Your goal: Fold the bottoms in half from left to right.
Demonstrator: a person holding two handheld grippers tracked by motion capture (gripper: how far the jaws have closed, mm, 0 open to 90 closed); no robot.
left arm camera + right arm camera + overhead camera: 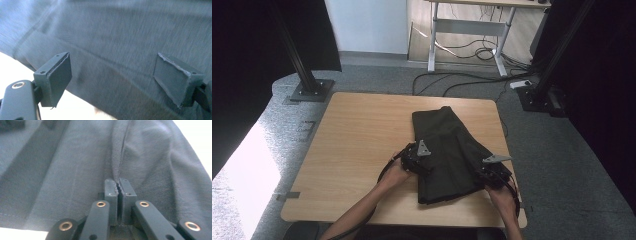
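In the left gripper view the dark garment point(120, 50) is smeared by motion blur, its weave unreadable, and it is cut off by the top, right and bottom edges. In the right gripper view the cloth is cropped on every side, and the fold pinched by the right gripper point(118, 186) is hidden between the pads. In the high view both forearms are cut off at the near edge, and the far desk point(472, 22) is cropped at the top.
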